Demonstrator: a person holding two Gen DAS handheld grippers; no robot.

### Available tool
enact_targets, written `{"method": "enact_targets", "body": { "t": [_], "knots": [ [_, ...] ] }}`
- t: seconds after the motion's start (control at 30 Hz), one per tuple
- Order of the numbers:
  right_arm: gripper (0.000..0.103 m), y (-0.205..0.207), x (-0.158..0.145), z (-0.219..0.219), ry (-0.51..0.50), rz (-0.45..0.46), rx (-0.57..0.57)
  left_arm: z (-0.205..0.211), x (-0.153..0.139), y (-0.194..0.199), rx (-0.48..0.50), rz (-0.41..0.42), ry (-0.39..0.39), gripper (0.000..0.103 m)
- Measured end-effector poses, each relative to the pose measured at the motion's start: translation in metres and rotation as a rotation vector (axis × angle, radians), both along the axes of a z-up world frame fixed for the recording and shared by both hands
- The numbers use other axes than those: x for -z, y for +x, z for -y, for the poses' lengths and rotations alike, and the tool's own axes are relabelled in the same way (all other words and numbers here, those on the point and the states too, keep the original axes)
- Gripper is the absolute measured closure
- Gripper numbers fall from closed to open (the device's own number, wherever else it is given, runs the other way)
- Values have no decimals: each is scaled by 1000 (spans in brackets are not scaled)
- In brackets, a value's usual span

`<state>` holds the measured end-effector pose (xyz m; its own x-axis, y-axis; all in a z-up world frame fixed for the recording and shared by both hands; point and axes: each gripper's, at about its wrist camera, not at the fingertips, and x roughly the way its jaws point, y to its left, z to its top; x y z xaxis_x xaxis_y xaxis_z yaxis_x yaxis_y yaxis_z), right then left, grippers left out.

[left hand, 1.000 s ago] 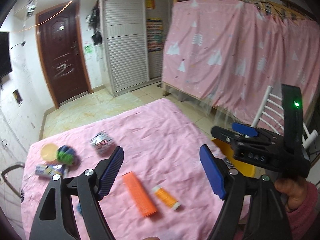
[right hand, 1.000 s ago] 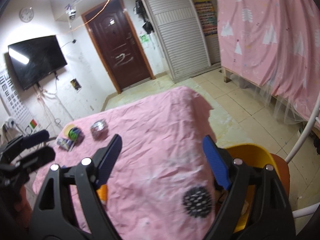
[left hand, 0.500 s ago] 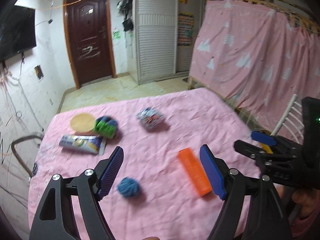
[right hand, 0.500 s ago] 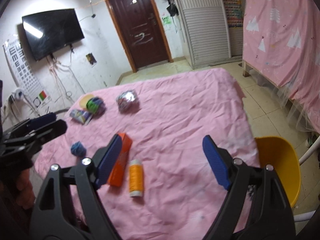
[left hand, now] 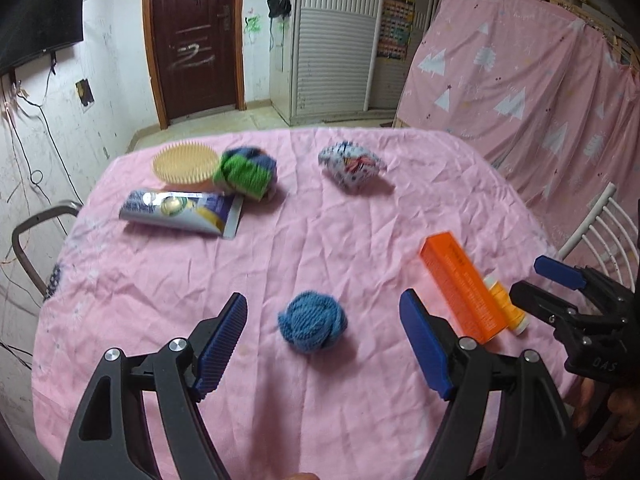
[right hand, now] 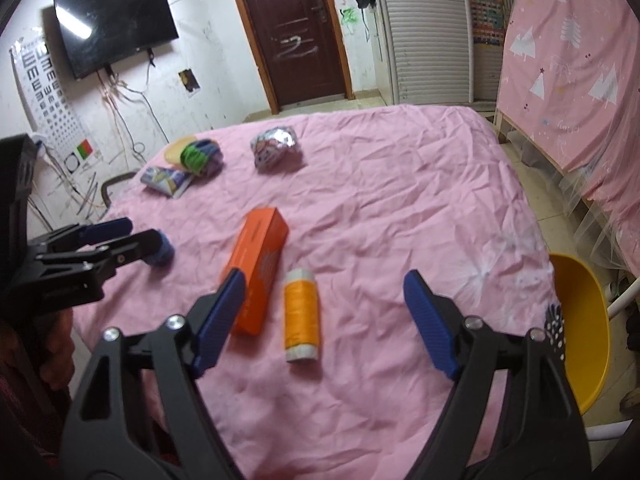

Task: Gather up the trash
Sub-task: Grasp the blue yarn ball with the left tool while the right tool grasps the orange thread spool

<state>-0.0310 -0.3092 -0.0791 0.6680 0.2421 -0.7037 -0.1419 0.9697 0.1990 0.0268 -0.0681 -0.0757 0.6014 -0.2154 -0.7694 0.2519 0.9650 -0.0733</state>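
Note:
A blue yarn ball (left hand: 312, 326) lies on the pink-covered table (left hand: 340, 240), just beyond and between the fingers of my left gripper (left hand: 322, 300), which is open and above it. An orange thread spool (right hand: 302, 316) lies beside an orange box (right hand: 260, 268). My right gripper (right hand: 323, 276) hangs over the spool with its jaws closing, the pads clear of it and the left finger over the box's near end. In the right wrist view the left gripper (right hand: 140, 230) partly hides the blue ball (right hand: 162, 256). The right gripper (left hand: 528, 278) shows at the left wrist view's right edge.
At the far side lie a crumpled wrapper (left hand: 352, 168), a green and blue yarn ball (left hand: 246, 174), a tan round brush (left hand: 184, 164) and a squeezed tube (left hand: 180, 212). A yellow bin (right hand: 580, 320) stands beside the table's right edge, by a white chair (left hand: 600, 224).
Both grippers swung left and dropped toward the table. The blue ball came between the left fingers; the spool and the orange box came under the right gripper.

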Motion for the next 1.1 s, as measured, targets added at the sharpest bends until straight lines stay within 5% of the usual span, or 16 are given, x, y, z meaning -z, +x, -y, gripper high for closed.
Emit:
{"method": "enact_targets", "body": {
  "t": [0.37, 0.77, 1.1],
  "knots": [
    [44, -2, 18, -8, -54, -38, -23, -2, 23, 6, -2, -43, 13, 36],
    [84, -5, 20, -21, -184, 6, -41, 2, 24, 6, 0, -25, 39, 82],
    [89, -6, 9, -10, -149, 41, -3, 1, 13, 1, 3, -16, 12, 84]
  ]
}}
